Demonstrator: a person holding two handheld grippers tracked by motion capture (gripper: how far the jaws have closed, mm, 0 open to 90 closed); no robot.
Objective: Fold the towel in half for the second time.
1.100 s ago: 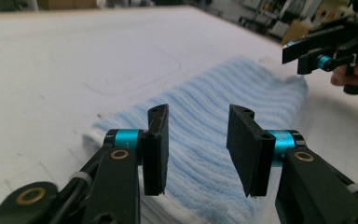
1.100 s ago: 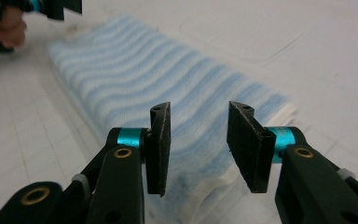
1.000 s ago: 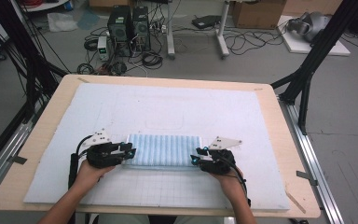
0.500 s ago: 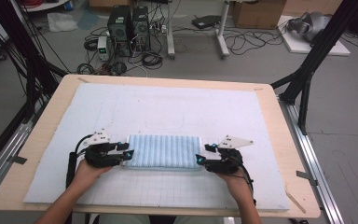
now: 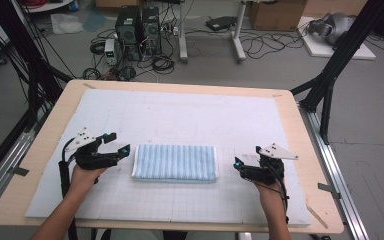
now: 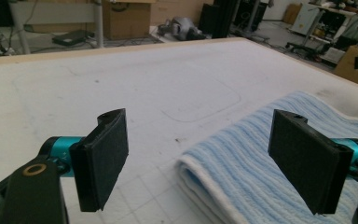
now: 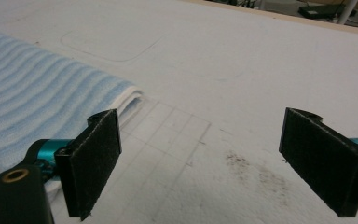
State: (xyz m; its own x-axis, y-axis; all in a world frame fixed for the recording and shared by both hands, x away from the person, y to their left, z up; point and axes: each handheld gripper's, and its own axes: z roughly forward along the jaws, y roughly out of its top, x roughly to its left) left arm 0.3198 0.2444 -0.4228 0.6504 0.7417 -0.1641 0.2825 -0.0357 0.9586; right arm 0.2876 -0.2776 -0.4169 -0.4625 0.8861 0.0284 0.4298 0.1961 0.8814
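A folded blue-and-white striped towel (image 5: 175,162) lies flat on the white mat, near its front middle. My left gripper (image 5: 118,144) hovers just off the towel's left end. Its jaws have just been opening and now stand wide with nothing pressed between them. In the left gripper view (image 6: 198,133) the towel's folded edge (image 6: 251,163) lies below and beyond the pads (image 6: 103,158). My right gripper (image 5: 239,166) sits a short way off the towel's right end, its jaws also just opened wide. The right gripper view (image 7: 212,149) has the towel (image 7: 37,98) off to the left.
The white gridded mat (image 5: 195,120) covers most of the wooden table (image 5: 300,130). A faint outlined rectangle (image 5: 176,131) is marked on the mat behind the towel. Black frame legs (image 5: 330,75) stand at the right, and computers and cables (image 5: 140,30) sit on the floor beyond.
Both grippers have drawn outward from the towel's ends, the left to the left and the right to the right. Their jaws went from nearly closed at the ends to wide open.
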